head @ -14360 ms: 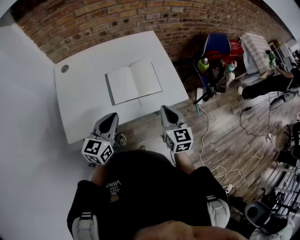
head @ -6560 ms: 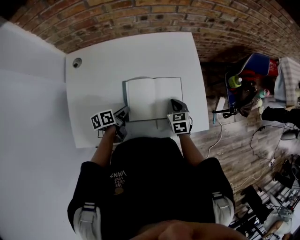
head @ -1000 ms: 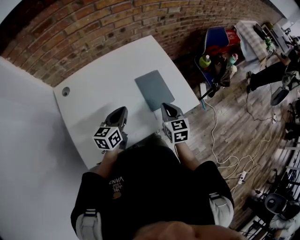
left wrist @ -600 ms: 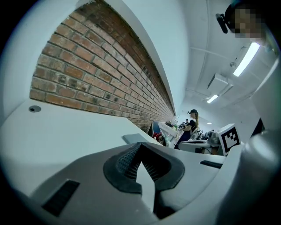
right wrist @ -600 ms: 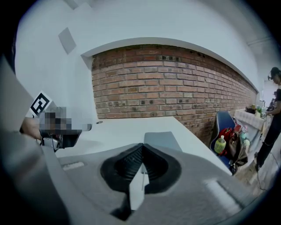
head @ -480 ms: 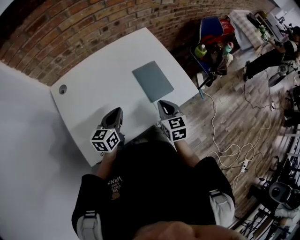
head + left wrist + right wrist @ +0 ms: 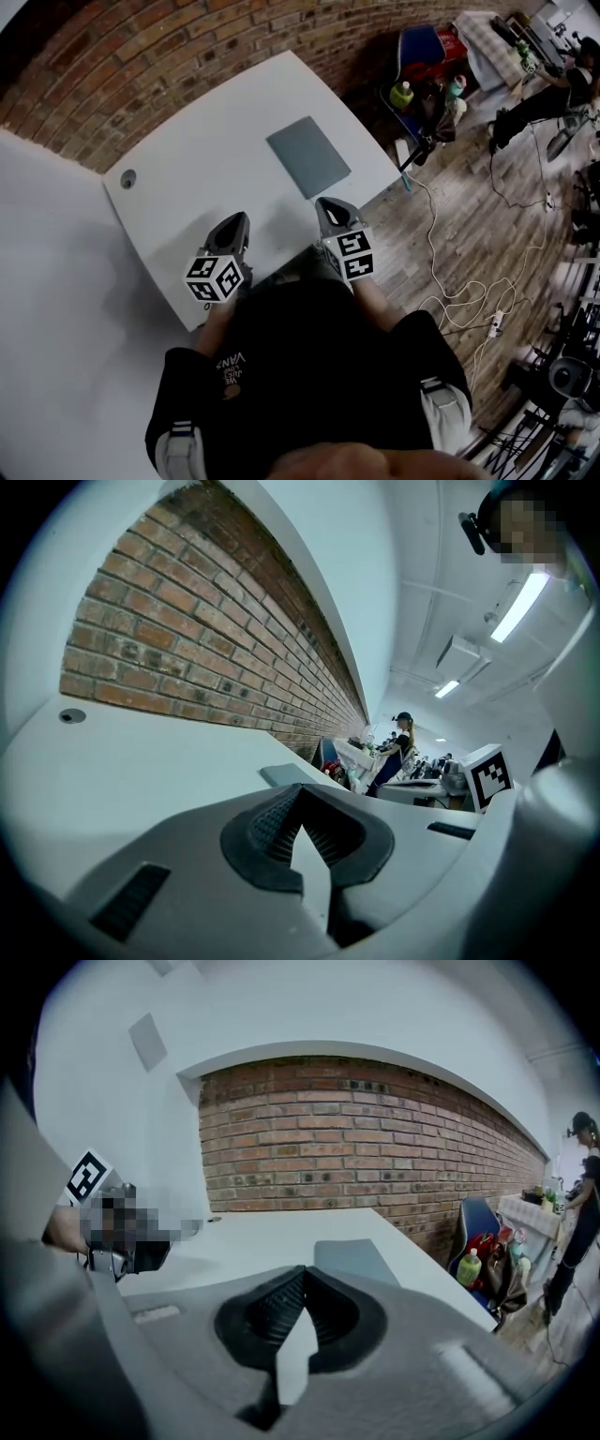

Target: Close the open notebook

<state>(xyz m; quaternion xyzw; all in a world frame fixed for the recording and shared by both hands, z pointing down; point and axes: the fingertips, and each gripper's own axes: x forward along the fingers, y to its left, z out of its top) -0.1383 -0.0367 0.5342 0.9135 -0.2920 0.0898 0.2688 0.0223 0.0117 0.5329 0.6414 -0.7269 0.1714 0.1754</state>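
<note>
1. Grey notebook [image 7: 307, 157] lies closed on the table [image 7: 187, 178], upper centre of the head view.
2. My left gripper [image 7: 234, 225] and right gripper [image 7: 330, 208] sit below it, jaws together, nothing held.

Between the left tongs [image 7: 236, 223], the right tongs [image 7: 327, 204] and the closed notebook [image 7: 307, 157], the white surface [image 7: 206, 159] lies bare, and its broad left half is open as far as the small round grommet [image 7: 127, 178] near the corner. The notebook lies flat toward the right edge, a low obstacle only. The brick wall [image 7: 187, 47] closes the far side and a white wall [image 7: 47, 244] the left, while a blue chair [image 7: 422, 42] stands off the right edge, well apart.
</note>
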